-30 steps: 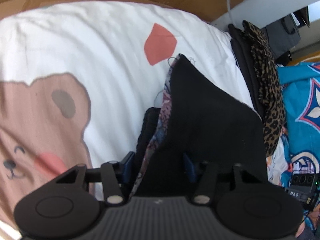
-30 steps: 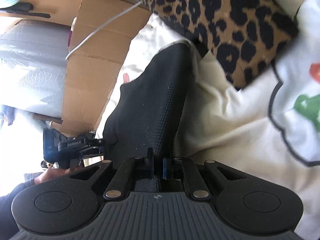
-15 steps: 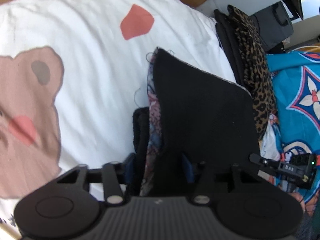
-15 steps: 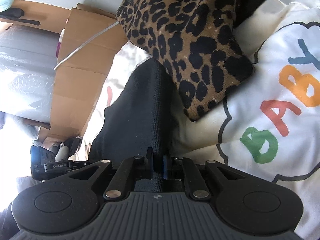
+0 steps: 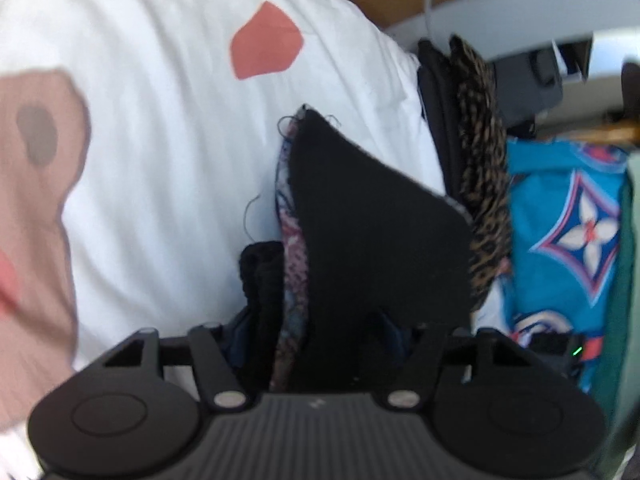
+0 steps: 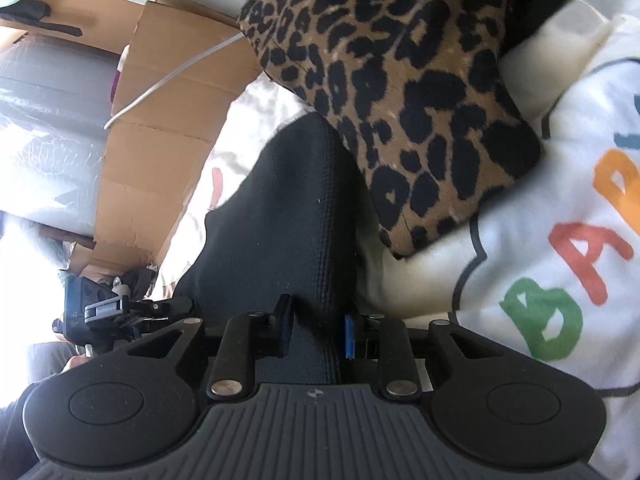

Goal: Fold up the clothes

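A folded black garment (image 5: 372, 240) with a patterned lining (image 5: 294, 264) hangs over the white bed sheet (image 5: 160, 140). My left gripper (image 5: 310, 332) is shut on its thick bundled edge. In the right wrist view the same black garment (image 6: 280, 216) runs between the blue pads of my right gripper (image 6: 318, 332). Those jaws stand apart, with the cloth loose between them. The garment's far end lies against a folded leopard-print garment (image 6: 400, 100). The left gripper (image 6: 120, 308) shows at the left edge of the right wrist view, held by a person's hand.
The leopard-print garment (image 5: 484, 184) sits on a dark folded pile at the sheet's right edge. A blue patterned cloth (image 5: 568, 220) lies beyond it. Cardboard (image 6: 168, 128) with a white cable (image 6: 172, 76) lines the far side. The sheet carries a bear print and coloured letters (image 6: 560, 280).
The right gripper's jaws have widened around the black garment. Both grippers have carried it closer to the leopard-print pile. The left gripper's hold is unchanged.
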Available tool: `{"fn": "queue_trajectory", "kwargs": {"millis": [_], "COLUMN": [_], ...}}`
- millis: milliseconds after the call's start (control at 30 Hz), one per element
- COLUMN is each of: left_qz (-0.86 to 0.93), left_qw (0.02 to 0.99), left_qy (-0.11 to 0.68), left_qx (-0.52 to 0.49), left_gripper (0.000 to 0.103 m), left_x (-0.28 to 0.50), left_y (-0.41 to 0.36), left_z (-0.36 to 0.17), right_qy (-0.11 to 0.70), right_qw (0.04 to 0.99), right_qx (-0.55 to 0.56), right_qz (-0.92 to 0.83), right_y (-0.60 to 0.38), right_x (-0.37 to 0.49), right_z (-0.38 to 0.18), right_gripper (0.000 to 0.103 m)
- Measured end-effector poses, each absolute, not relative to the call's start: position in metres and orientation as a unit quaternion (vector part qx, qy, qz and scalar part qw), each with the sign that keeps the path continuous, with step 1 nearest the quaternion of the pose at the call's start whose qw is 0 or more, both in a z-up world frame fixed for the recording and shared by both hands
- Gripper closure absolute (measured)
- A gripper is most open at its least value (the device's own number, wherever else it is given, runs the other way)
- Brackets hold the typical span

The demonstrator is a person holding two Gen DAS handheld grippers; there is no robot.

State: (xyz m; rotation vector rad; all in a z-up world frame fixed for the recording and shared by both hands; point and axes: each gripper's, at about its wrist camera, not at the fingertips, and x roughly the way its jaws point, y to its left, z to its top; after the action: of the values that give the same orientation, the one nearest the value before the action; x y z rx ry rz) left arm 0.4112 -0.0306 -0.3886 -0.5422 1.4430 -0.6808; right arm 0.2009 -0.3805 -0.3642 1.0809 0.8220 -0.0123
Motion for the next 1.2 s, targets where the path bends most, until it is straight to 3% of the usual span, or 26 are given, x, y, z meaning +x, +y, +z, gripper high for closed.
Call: {"fn": "queue_trajectory", "kwargs": {"millis": [233, 300, 533, 633, 667, 700, 733, 767, 1200], "left_qz": [-0.320, -0.320, -0.329, -0.325, -0.322, -0.318, -0.315, -0.316, -0.301], "left_qw": [0.659, 0.662, 0.663, 0.664, 0.666, 0.665, 0.664, 0.667, 0.717], "left_qy": [0.636, 0.635, 0.626, 0.630, 0.632, 0.634, 0.636, 0.634, 0.608], "left_qx": [-0.242, -0.237, -0.245, -0.237, -0.233, -0.234, -0.237, -0.231, -0.161], "left_gripper": [0.036, 0.031, 0.030, 0.046, 0.057, 0.062, 0.063, 0.065, 0.068], "left_x": [0.409, 0.408, 0.409, 0.411, 0.412, 0.412, 0.413, 0.412, 0.390], "left_y": [-0.031, -0.035, -0.043, -0.040, -0.038, -0.036, -0.034, -0.034, -0.046], "left_z": [-0.387, -0.391, -0.409, -0.411, -0.411, -0.411, -0.410, -0.407, -0.351], "right_qy": [0.367, 0.373, 0.386, 0.389, 0.390, 0.390, 0.391, 0.392, 0.376], "right_qw": [0.781, 0.782, 0.781, 0.783, 0.783, 0.784, 0.785, 0.787, 0.815], "right_qx": [0.505, 0.500, 0.491, 0.486, 0.485, 0.483, 0.480, 0.476, 0.440], "right_qz": [-0.009, -0.007, 0.006, 0.010, 0.013, 0.017, 0.021, 0.025, 0.027], "right_y": [-0.385, -0.384, -0.385, -0.386, -0.386, -0.385, -0.384, -0.383, -0.369], "right_x": [0.207, 0.213, 0.228, 0.234, 0.236, 0.238, 0.239, 0.241, 0.232], "right_z": [-0.363, -0.366, -0.371, -0.370, -0.370, -0.368, -0.367, -0.365, -0.327], "right_gripper": [0.077, 0.077, 0.077, 0.077, 0.077, 0.080, 0.090, 0.093, 0.095]}}
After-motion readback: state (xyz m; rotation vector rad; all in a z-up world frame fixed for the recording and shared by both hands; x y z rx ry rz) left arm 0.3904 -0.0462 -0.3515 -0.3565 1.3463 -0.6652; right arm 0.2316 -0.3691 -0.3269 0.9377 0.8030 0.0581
